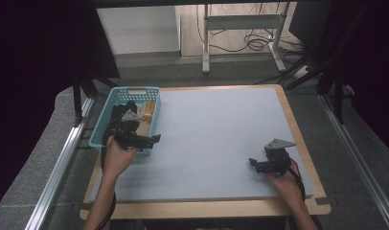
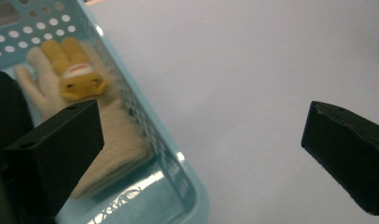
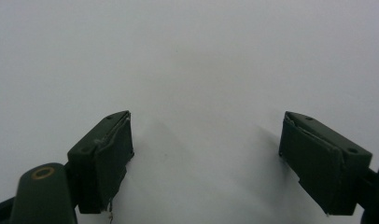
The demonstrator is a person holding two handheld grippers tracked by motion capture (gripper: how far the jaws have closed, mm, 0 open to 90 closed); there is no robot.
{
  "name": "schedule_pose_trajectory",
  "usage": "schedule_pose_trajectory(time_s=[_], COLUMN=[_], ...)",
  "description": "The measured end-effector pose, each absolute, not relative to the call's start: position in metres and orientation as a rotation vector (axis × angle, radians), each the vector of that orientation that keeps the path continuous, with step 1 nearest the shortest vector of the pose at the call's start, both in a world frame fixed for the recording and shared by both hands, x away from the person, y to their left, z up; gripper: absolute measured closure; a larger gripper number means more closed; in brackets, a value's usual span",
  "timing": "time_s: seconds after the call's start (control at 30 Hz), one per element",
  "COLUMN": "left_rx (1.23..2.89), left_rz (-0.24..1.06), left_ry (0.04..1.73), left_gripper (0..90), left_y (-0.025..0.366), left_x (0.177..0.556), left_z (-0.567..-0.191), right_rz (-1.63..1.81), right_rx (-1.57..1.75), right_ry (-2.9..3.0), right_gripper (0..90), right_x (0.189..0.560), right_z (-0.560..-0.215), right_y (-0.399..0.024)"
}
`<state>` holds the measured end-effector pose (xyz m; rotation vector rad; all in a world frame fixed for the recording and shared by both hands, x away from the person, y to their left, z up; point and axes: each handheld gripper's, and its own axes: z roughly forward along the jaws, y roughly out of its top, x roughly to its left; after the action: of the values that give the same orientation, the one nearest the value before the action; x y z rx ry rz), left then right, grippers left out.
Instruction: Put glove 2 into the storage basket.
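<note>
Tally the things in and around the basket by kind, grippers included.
Light blue basket: 1
Cream knitted glove with a yellow animal-face patch, in the basket: 1
Dark item in the basket, kind unclear: 1
Grippers: 2, left gripper, right gripper
Total: 5

The high view looks forward and down from above the person's side, taking in the whole bench [image 1: 221, 139]. The left gripper view rides close behind the left claw [image 2: 201, 154], facing down on the blue basket [image 2: 178, 158] corner under its jaws; the high view shares this basket [image 1: 99, 132]. The right gripper view sits low behind the right claw [image 3: 206, 154], facing bare bench surface.
</note>
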<state>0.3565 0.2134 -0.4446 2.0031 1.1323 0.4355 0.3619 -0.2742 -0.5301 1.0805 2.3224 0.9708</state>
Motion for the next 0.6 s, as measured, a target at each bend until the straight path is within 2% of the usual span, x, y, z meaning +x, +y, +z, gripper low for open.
schedule_pose_trajectory(time_s=[0.6], left_rx=[2.026], left_rz=[0.419], left_ry=[1.046], left_gripper=[0.0], left_y=[0.179], left_x=[0.353], left_z=[-0.451], right_rz=[0.969], right_rx=[1.079], right_ry=[2.321], right_gripper=[17.1], right_x=[0.362], right_z=[-0.530], right_y=[-0.274])
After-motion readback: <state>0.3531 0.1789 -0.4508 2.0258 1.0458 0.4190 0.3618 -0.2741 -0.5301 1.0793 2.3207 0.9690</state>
